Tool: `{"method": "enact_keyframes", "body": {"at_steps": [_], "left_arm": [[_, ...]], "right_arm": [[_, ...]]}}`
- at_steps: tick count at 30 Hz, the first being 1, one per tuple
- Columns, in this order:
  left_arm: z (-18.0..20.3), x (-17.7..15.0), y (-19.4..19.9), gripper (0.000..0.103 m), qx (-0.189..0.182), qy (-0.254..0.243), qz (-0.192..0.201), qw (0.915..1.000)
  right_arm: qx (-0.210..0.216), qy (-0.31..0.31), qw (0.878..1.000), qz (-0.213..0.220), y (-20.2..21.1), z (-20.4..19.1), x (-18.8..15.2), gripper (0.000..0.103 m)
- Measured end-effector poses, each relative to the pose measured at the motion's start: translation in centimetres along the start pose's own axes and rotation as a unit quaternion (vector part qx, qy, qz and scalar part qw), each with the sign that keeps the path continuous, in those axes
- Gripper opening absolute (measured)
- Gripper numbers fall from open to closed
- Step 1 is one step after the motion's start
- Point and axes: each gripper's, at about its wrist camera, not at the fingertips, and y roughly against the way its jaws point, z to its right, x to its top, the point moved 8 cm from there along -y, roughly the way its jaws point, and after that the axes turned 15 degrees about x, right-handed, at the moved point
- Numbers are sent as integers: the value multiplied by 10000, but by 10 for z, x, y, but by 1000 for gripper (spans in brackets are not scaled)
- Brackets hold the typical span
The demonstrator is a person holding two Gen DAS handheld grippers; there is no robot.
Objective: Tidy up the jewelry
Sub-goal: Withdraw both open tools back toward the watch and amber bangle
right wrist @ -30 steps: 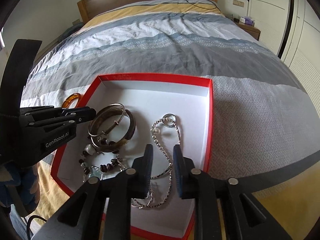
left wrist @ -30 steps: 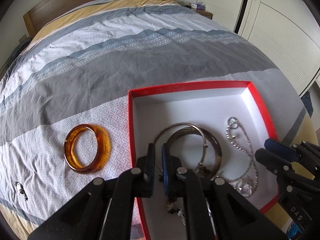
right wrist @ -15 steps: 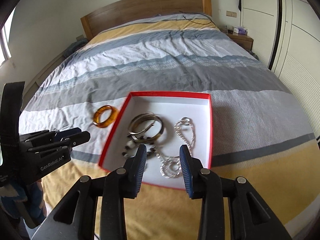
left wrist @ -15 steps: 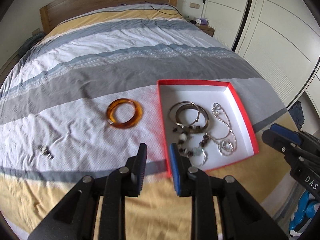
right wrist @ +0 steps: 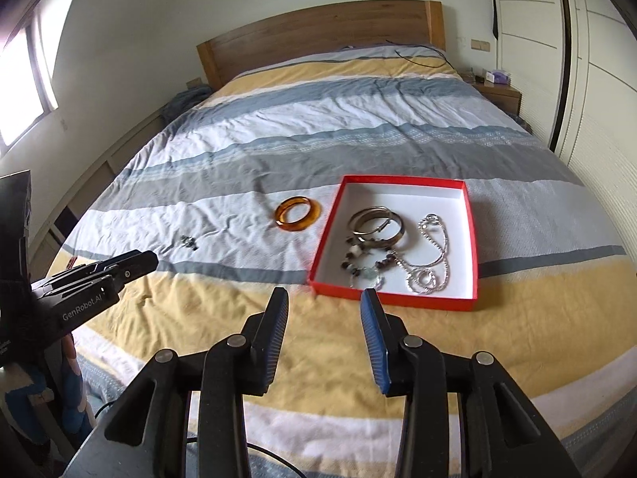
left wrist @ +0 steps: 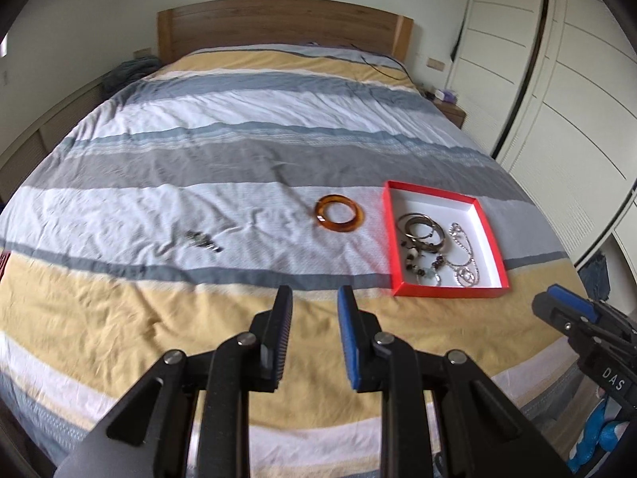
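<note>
Both tools hang above the foot of the bed, holding nothing. The left tool (left wrist: 314,302) has its jaws apart; the right tool (right wrist: 324,304) is opening. Most jewelry sits gathered in the red box (right wrist: 473,239), while the amber bangle (right wrist: 297,214) and a small dark trinket (right wrist: 188,242) lie loose on the duvet, likely next to collect.

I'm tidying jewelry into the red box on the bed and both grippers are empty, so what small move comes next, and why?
Probably bring the left hand-held gripper down to the amber bangle. It lies on the bedspread just outside the red box, where the other bracelets and the silver chain already sit. That gripper is empty, with its jaws apart. A small dark piece farther left can wait.
</note>
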Motion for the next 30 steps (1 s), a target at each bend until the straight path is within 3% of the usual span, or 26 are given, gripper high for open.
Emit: {"method": "enact_keyframes", "body": {"at_steps": [10, 12, 18, 30], "left_arm": [[-68, -38, 36, 23, 388, 254, 24, 9989], [-79, -45, 41, 28, 427, 317, 46, 9986], [-100, -58, 57, 37, 504, 475, 175, 9974], [-140, -73, 77, 38, 479, 931, 373, 9938]], "right_arm": [[53, 4, 9998, 199, 25, -39, -27, 39], [30, 26, 9998, 209, 27, -46, -33, 39], [7, 93, 9997, 238, 33, -62, -46, 42], [-28, 317, 9991, 296, 45, -90, -61, 46]]}}
